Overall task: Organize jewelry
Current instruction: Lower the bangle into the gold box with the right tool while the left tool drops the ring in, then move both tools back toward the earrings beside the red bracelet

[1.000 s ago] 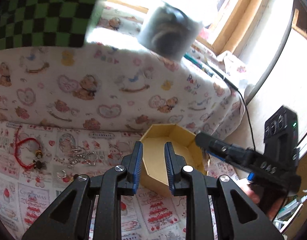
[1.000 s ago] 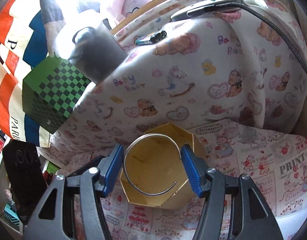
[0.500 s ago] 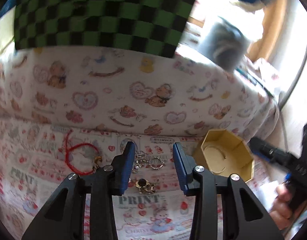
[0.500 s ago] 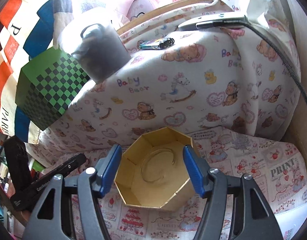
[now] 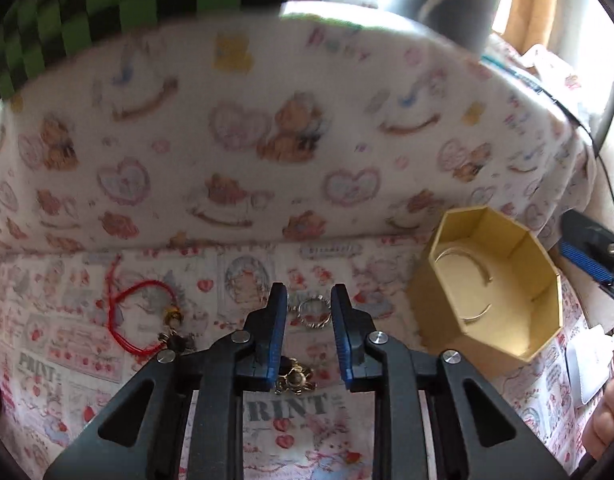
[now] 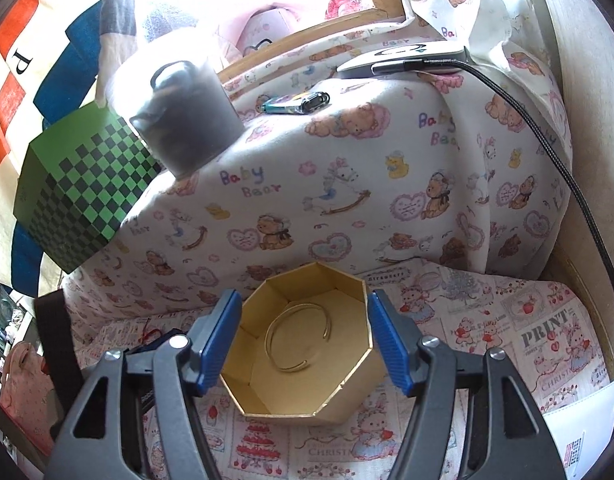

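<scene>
A gold octagonal box [image 6: 307, 344] stands on the printed cloth with a thin open bangle [image 6: 297, 338] lying inside. My right gripper [image 6: 305, 340] is open and empty, its fingers on either side of the box, above it. The box [image 5: 487, 280] and bangle [image 5: 463, 280] also show at the right of the left wrist view. My left gripper [image 5: 309, 322] is open and low over the cloth, with a silver ring [image 5: 313, 310] between its tips. A gold charm [image 5: 295, 378] lies under it. A red cord bracelet [image 5: 135, 318] lies to the left.
A cushion with a bear print [image 6: 347, 200] rises behind the cloth. On it stand a green checked box [image 6: 83, 184] and a grey cup [image 6: 187, 116], with a lighter [image 6: 297, 103] and a cabled device [image 6: 407, 60]. The right gripper's finger [image 5: 587, 256] is at the right edge.
The bangle has dropped from my right gripper into the box, and that gripper has risen. My left gripper swung left from the box and came down over the silver ring.
</scene>
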Tool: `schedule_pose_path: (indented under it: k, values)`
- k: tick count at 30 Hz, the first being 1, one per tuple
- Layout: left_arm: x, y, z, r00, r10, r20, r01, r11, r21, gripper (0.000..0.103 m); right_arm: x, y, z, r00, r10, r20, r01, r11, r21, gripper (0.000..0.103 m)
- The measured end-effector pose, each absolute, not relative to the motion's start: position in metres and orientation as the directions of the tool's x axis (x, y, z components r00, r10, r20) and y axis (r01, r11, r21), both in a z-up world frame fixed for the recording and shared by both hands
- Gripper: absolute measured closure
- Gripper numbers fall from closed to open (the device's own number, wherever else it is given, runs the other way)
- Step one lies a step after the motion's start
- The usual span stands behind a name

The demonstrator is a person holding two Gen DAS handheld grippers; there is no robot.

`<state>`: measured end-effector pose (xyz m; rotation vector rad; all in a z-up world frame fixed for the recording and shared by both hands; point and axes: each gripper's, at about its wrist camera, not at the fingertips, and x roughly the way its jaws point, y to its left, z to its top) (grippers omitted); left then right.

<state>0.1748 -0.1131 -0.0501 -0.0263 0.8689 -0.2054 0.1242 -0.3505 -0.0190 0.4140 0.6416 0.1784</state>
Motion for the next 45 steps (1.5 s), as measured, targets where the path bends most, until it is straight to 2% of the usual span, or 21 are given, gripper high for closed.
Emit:
schedule_pose_path:
  k: [2, 8, 9, 10, 12, 18, 22, 27, 32, 36, 40, 42, 45]
  values:
    - [0.18, -0.112, -0.054, 0.608, -0.207, -0.767, 0.175, 0.977, -0.125, 0.083, 0.124, -0.351, -0.018, 0.791, 0.285, -0.541, -0.035, 0.904, 0.426, 0.04]
    - [0.195, -0.119, -0.055, 0.583, -0.165, -0.796, 0.178, 0.981, -0.073, 0.084, 0.125, -0.356, -0.02, 0.783, 0.305, -0.542, -0.028, 0.887, 0.46, 0.04]
    - [0.198, -0.12, -0.054, 0.581, -0.158, -0.799, 0.165, 0.984, -0.075, 0.086, 0.125, -0.356, -0.02, 0.782, 0.305, -0.543, -0.026, 0.887, 0.462, 0.04]
    - [0.199, -0.118, -0.052, 0.585, -0.149, -0.798, 0.144, 0.986, -0.079, 0.098, 0.125, -0.355, -0.02, 0.784, 0.3, -0.544, -0.021, 0.888, 0.46, 0.04]
    - [0.199, -0.116, -0.044, 0.598, -0.17, -0.783, 0.144, 0.984, -0.103, 0.101, 0.125, -0.354, -0.02, 0.787, 0.288, -0.546, -0.014, 0.893, 0.45, 0.04]
    - [0.174, -0.114, -0.012, 0.661, -0.157, -0.734, 0.151, 0.986, -0.075, 0.102, 0.123, -0.353, -0.015, 0.809, 0.244, -0.535, -0.008, 0.914, 0.405, 0.04]
    - [0.16, -0.12, 0.01, 0.684, -0.154, -0.713, 0.145, 0.987, -0.074, 0.102, 0.124, -0.358, -0.016, 0.808, 0.266, -0.526, -0.018, 0.903, 0.429, 0.04]
    - [0.139, -0.13, 0.029, 0.683, -0.213, -0.698, 0.191, 0.975, -0.11, 0.102, 0.122, -0.368, -0.021, 0.802, 0.332, -0.496, -0.039, 0.858, 0.512, 0.04]
    - [0.131, -0.146, 0.022, 0.609, -0.413, -0.677, 0.283, 0.911, -0.301, 0.102, 0.122, -0.38, -0.025, 0.792, 0.436, -0.428, -0.096, 0.78, 0.619, 0.039]
    - [0.131, -0.161, 0.016, 0.606, -0.439, -0.663, 0.302, 0.898, -0.318, 0.102, 0.124, -0.385, -0.029, 0.783, 0.465, -0.413, -0.102, 0.751, 0.652, 0.039]
    - [0.129, -0.163, 0.009, 0.648, -0.443, -0.62, 0.305, 0.896, -0.322, 0.101, 0.123, -0.384, -0.028, 0.792, 0.428, -0.435, -0.078, 0.778, 0.623, 0.038]
    - [0.125, -0.159, 0.01, 0.677, -0.434, -0.595, 0.309, 0.901, -0.305, 0.099, 0.123, -0.383, -0.028, 0.796, 0.412, -0.444, -0.074, 0.794, 0.604, 0.038]
    - [0.124, -0.145, 0.008, 0.708, -0.448, -0.546, 0.297, 0.89, -0.346, 0.078, 0.124, -0.381, -0.026, 0.803, 0.392, -0.45, -0.074, 0.813, 0.577, 0.036]
